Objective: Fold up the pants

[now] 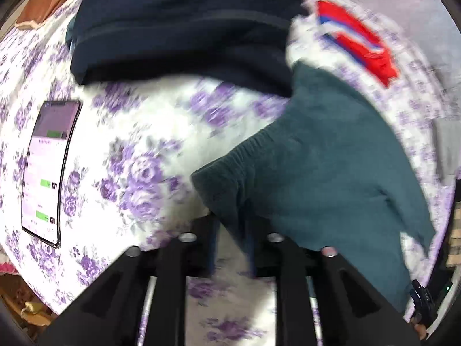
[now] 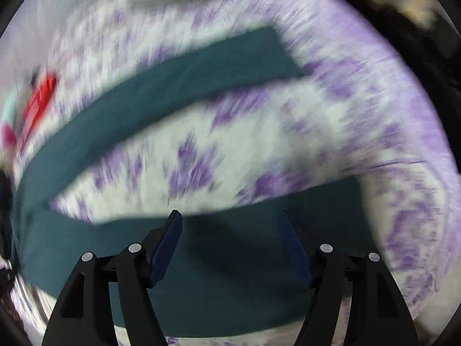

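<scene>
Lying under right tool (image 2: 233, 248): teal pants (image 2: 230, 297).

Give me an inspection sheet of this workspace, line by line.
Surface: floral bedsheet, purple on white.
Job's things: teal pants, legs spread apart in the right wrist view.
Clutter: phone with lit screen; dark navy garment; red garment.
Grippers: left gripper shut on the pants' waistband; right gripper open above a pant leg.
Cables: nothing seen.
Surroundings: brown boxes past the bed; rest blurred.
</scene>
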`<state>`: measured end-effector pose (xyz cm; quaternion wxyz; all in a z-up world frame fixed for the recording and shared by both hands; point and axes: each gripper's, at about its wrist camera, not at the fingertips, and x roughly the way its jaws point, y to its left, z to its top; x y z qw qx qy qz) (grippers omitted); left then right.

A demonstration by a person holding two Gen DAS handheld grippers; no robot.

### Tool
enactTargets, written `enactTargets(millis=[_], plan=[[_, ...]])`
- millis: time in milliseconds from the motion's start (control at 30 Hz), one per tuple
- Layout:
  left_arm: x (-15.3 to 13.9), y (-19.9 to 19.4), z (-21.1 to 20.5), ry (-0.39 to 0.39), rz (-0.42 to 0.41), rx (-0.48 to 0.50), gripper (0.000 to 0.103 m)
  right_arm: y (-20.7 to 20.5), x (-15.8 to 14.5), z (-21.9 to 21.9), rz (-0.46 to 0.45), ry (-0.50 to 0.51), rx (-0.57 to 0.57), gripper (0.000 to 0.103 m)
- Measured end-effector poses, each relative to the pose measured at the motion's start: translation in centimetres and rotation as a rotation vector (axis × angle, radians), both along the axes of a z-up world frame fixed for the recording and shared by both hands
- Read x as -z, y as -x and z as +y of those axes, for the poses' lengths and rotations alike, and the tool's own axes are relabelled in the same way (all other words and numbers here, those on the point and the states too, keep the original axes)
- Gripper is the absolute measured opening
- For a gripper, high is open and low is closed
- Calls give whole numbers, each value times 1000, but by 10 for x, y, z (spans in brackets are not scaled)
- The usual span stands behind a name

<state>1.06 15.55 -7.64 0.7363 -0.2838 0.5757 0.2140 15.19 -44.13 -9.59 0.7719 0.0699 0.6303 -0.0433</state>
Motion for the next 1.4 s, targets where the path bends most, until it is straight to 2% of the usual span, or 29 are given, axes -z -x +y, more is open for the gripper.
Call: enactTargets(millis=[67, 133, 200, 233, 333, 367, 500, 633, 700, 767, 800, 833, 867, 900, 933, 967, 1033, 1133, 1167, 1233, 1267, 1300, 1333, 1367, 1400], plan=[[3, 1, 5, -22, 51, -13, 48, -10, 2, 13, 18, 76, -46, 74], [-9, 3, 9, -32, 17, -20, 50, -20, -8, 16, -19, 44, -55, 74], [-25, 2, 10, -101, -1, -9, 61, -34, -23, 21, -92, -14, -80, 74], [-35, -1, 11, -140, -18, 2, 62, -41, -28, 25, -119, -14, -100, 74], [-54, -18, 10, -146, -95, 28, 66, -67, -38, 42, -193, -39, -164, 74], [-57, -26, 8, -144, -116, 47, 69, -78, -39, 51, -213, -51, -193, 74], [-59, -83, -12, -186, -139, 170, 69, -125, -42, 92, -288, -41, -347, 74], [-48, -141, -49, -217, -154, 339, 69, -154, -40, 121, -299, -45, -475, 73], [-45, -159, -67, -245, -141, 423, 69, -167, -33, 141, -276, -36, -571, 65], [-40, -181, -81, -280, -138, 504, 69, -170, -25, 160, -245, -41, -672, 50], [-38, -188, -84, -293, -129, 521, 69, -172, -21, 169, -236, -31, -708, 47], [-34, -198, -87, -309, -110, 535, 69, -173, -14, 177, -216, -19, -756, 38], [-29, -203, -86, -307, -97, 542, 69, -173, -8, 182, -197, -8, -781, 23], [-24, -209, -84, -299, -83, 545, 69, -174, -3, 185, -182, 5, -798, 17], [-16, -214, -81, -292, -58, 544, 69, -175, 0, 187, -180, 10, -808, 3], [-9, -216, -78, -291, -38, 544, 69, -176, -1, 186, -187, -2, -812, 1], [7, -219, -73, -276, 28, 559, 59, -179, -8, 182, -212, -29, -796, 1], [7, -218, -65, -244, 10, 535, 57, -188, -26, 167, -283, -114, -697, 1], [5, -218, -64, -248, 3, 534, 57, -191, -23, 164, -282, -103, -682, 2], [3, -220, -61, -266, 1, 548, 58, -192, -10, 171, -271, 25, -688, 3], [1, -221, -59, -269, 1, 562, 60, -192, -2, 174, -237, 68, -698, 3], [-1, -222, -58, -270, 0, 572, 63, -192, -3, 175, -231, 68, -699, 3], [-3, -224, -55, -272, -5, 593, 63, -193, -10, 173, -239, 44, -689, 11], [-6, -225, -53, -281, -13, 614, 64, -193, -17, 172, -251, 17, -676, 35], [-9, -227, -50, -302, -20, 635, 65, -194, -27, 170, -276, -12, -657, 49]])
